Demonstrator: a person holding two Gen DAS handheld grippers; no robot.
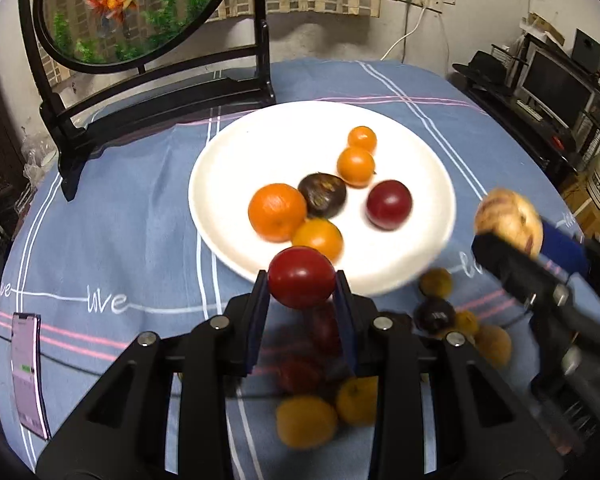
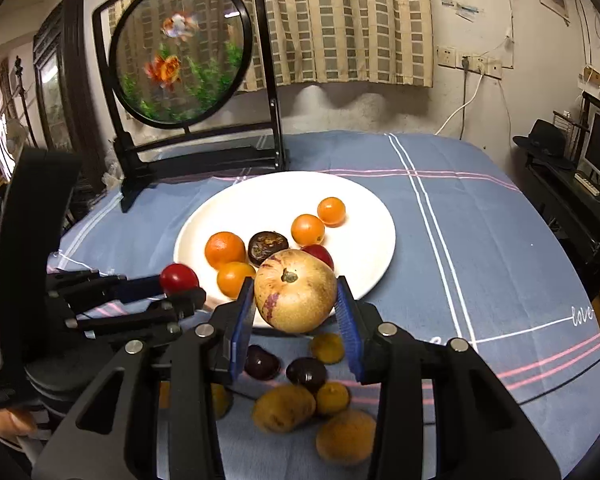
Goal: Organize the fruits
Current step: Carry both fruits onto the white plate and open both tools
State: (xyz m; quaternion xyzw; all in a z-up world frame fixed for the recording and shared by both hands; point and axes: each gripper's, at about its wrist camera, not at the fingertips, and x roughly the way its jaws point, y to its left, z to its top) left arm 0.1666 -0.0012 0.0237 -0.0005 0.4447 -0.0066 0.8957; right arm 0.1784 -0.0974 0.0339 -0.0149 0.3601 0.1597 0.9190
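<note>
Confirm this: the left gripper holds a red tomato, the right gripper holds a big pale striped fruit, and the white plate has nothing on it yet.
Wrong only about the plate. The white plate already holds six fruits, as the left wrist view shows. The left gripper does hold the red tomato, the right gripper the pale striped fruit.

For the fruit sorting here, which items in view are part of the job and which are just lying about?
Part of the job:
- white plate with six fruits on it
- red fruit clamped in the left gripper
- tan pear-like fruit clamped in the right gripper
- loose fruits on the tablecloth

Lying about:
- goldfish screen
- phone
- black hat
</note>
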